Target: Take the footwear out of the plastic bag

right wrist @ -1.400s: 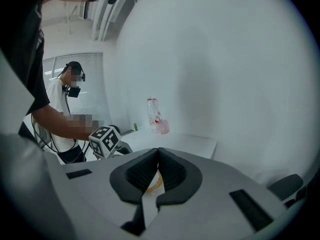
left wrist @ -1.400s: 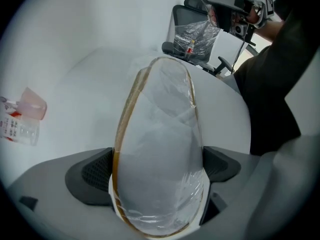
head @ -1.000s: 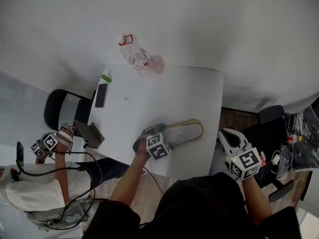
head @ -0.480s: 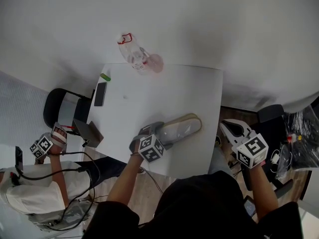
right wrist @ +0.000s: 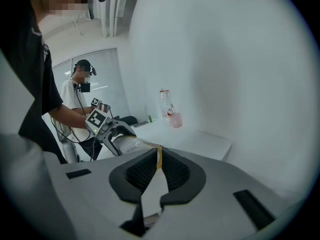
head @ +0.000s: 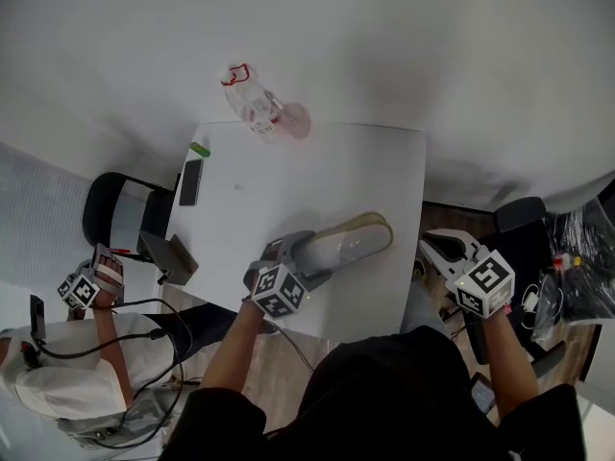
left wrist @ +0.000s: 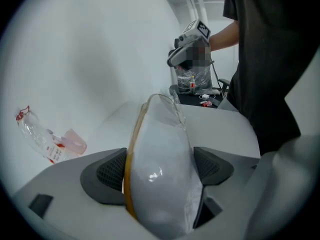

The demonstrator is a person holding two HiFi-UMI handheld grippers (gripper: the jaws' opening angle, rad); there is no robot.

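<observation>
Your left gripper [head: 296,257] had just been closing its wide jaws, and they gripped both sides of the slipper [head: 351,243], wrapped in the plastic bag [left wrist: 172,109] over the near part of the white table [head: 288,171]. The slipper's heel end was hidden behind those jaws. Your right gripper [right wrist: 157,166], off the table's right side, was clenched on a thin pale sheet with a yellow edge, seemingly the plastic bag's end, though that was hard to make out.
</observation>
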